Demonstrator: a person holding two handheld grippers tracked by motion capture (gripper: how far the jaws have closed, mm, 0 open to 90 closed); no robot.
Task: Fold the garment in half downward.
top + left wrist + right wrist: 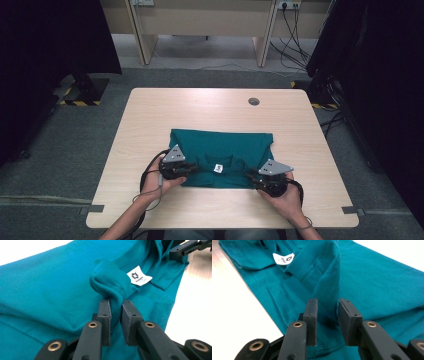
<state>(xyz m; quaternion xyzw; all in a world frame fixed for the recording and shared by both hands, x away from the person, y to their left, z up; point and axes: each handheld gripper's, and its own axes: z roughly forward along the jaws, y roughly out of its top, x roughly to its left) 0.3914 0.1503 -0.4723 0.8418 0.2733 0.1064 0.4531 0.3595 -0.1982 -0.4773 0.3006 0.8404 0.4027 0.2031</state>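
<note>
Left gripper (115,302): I see a fold of the teal shirt (50,297) bunched between the pads, gap narrow, cloth touching both, so I read it as grasping the collar fold. Right gripper (327,301): a raised fold stands between its pads, but the gap is wider and the right pad looks clear of the cloth, so I call it released (fabric between the jaws, not pinched). White neck label (139,275) sits just beyond the left grip; from the right gripper view it is farther off, up left. From above, the two grippers sit at the near edge of the shirt, left one (181,169) and right one (260,179) either side of the label (218,168). Shirt lies folded flat, roughly centre of the wooden table (210,107), nearer my edge. Grey round cap (254,101) in the tabletop at far right.
</note>
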